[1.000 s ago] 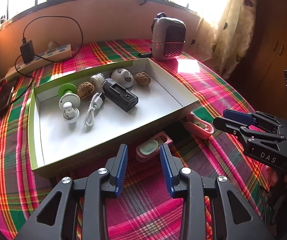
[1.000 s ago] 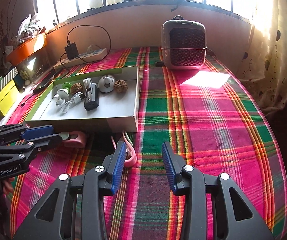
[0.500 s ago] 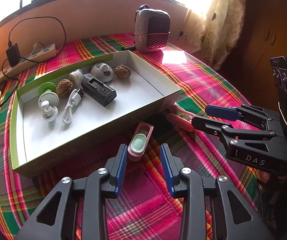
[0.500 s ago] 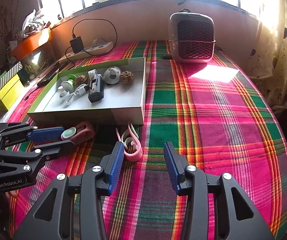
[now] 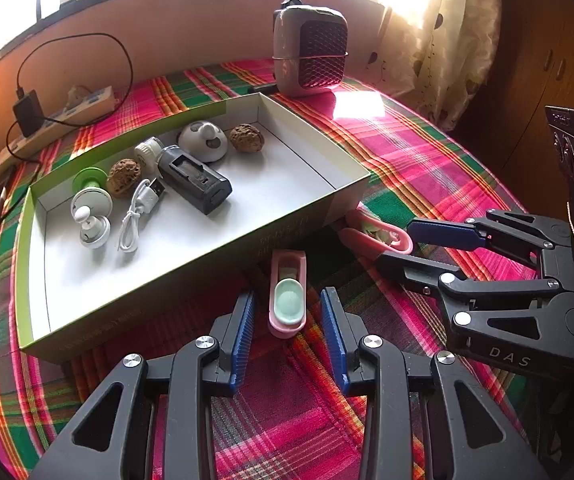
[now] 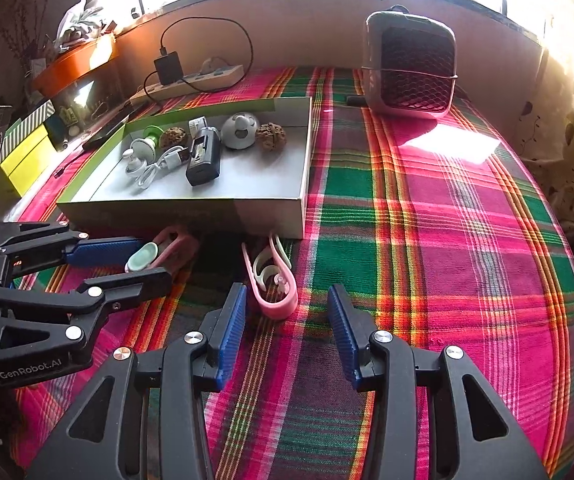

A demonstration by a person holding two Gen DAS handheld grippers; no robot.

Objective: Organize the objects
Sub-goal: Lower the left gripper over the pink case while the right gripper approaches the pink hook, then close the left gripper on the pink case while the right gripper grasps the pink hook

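Note:
A pink holder with a mint-green oval (image 5: 288, 296) lies on the plaid cloth just in front of the box. My left gripper (image 5: 290, 312) is open, its fingers on either side of the holder's near end. A pink clip-shaped item (image 6: 271, 280) lies to its right, also seen in the left wrist view (image 5: 375, 232). My right gripper (image 6: 285, 312) is open, its fingertips level with that item's near end. The open box (image 5: 191, 264) holds a black device (image 5: 195, 180), a white cable (image 5: 139, 212), two walnuts and white gadgets.
A small heater (image 6: 409, 66) stands at the back of the table. A power strip with a charger (image 6: 191, 78) lies at the back left. Yellow boxes and clutter (image 6: 27, 144) sit off the left edge. A curtain (image 5: 447, 28) hangs at the right.
Both grippers have moved forward. The pink holder now lies between my left fingers, and the pink clip item is close to my right fingertips. Both stayed open.

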